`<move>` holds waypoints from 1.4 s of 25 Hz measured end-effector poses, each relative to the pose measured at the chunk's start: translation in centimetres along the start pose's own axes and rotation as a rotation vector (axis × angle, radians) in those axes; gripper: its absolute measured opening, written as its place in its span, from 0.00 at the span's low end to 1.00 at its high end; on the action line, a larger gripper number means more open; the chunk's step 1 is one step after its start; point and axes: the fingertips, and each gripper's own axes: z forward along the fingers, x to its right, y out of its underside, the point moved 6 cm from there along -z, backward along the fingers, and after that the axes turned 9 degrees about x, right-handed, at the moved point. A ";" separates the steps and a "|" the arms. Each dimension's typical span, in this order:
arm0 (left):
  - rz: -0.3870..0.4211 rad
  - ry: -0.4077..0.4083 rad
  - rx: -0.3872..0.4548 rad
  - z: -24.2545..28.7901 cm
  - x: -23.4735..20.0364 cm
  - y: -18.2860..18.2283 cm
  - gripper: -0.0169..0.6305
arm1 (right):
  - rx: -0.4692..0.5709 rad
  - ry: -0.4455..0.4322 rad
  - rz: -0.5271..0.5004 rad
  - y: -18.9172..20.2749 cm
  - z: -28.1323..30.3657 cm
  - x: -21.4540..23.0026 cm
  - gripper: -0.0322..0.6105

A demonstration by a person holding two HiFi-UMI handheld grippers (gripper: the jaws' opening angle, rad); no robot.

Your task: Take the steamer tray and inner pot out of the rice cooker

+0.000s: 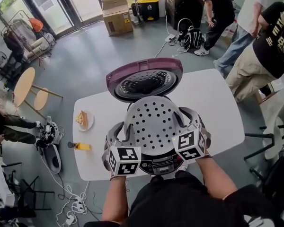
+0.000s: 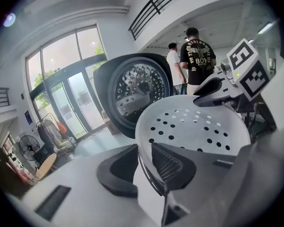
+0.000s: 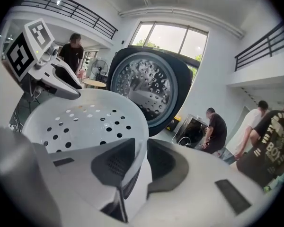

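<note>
**Steamer tray** [image 1: 154, 126]: white, round, perforated. Carried level between the two tools, directly over the rice cooker [image 1: 156, 165] and in front of the raised lid [image 1: 144, 82]. Judged already lifted out of its seat; the gap beneath is hidden in the head view.

**Left gripper** [image 2: 143, 167]: clamped on the tray's left rim, the thin wall nipped between the ribbed pads.

**Right gripper** [image 3: 138, 162]: clamped likewise on the opposite rim, one pad inside the wall and one outside.

**Inner pot**: not visible in any view. Presumed inside the cooker body, under the tray.

**Table** [image 1: 217, 103]: white, with rounded corners. Bare stretch to the right of the cooker. To the left, a plate [image 1: 84, 120] with a piece of food, and nearer the front edge a small yellow item [image 1: 83, 146].

**Step in hand**: first of two, removal of the steamer tray. Tray gripped and up, not yet set down.

**Next move, as judged**:
- Sideways carry to the bare stretch of table, tray kept level and both grips matched in height.
- Flat set-down, then release of both rims.
- Return to the cooker for the pot.

**Care needed**: a thin, smooth rim held on narrow bites, so likely to slip or flex under an uneven pull.
</note>
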 end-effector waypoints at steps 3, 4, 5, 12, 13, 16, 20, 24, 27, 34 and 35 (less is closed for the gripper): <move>0.024 0.012 0.034 -0.7 0.2 -1.4 0.17 | 0.016 0.035 0.000 -0.5 -1.3 0.7 0.18; 0.034 0.017 0.045 -0.8 0.3 -2.1 0.17 | 0.021 0.047 0.003 -0.6 -1.6 1.1 0.18; 0.042 0.021 0.054 -0.8 0.5 -2.7 0.17 | 0.027 0.057 0.007 -0.6 -1.9 1.6 0.18; 0.072 0.006 0.073 0.1 4.7 -6.3 0.17 | 0.064 0.089 0.019 1.2 -4.6 6.1 0.17; 0.076 0.006 0.076 0.5 5.5 -6.9 0.17 | 0.068 0.093 0.019 1.6 -4.9 7.1 0.17; 0.072 0.009 0.085 2.0 8.4 -8.9 0.17 | 0.072 0.098 0.017 3.4 -5.9 10.3 0.17; 0.057 0.018 0.092 3.4 12.7 -11.1 0.17 | 0.059 0.105 0.011 6.0 -7.6 14.2 0.17; 0.042 0.020 0.100 4.7 15.9 -12.6 0.17 | 0.057 0.110 0.003 8.1 -8.7 17.3 0.17; 0.033 0.017 0.099 5.8 18.2 -13.7 0.17 | 0.054 0.106 -0.001 9.8 -9.2 19.4 0.17; -0.011 0.018 0.099 9.5 24.4 -15.4 0.17 | 0.025 0.100 -0.013 14.8 -9.7 24.7 0.17; -0.018 0.022 0.096 10.2 25.2 -15.5 0.17 | 0.015 0.098 -0.015 15.7 -9.6 25.3 0.17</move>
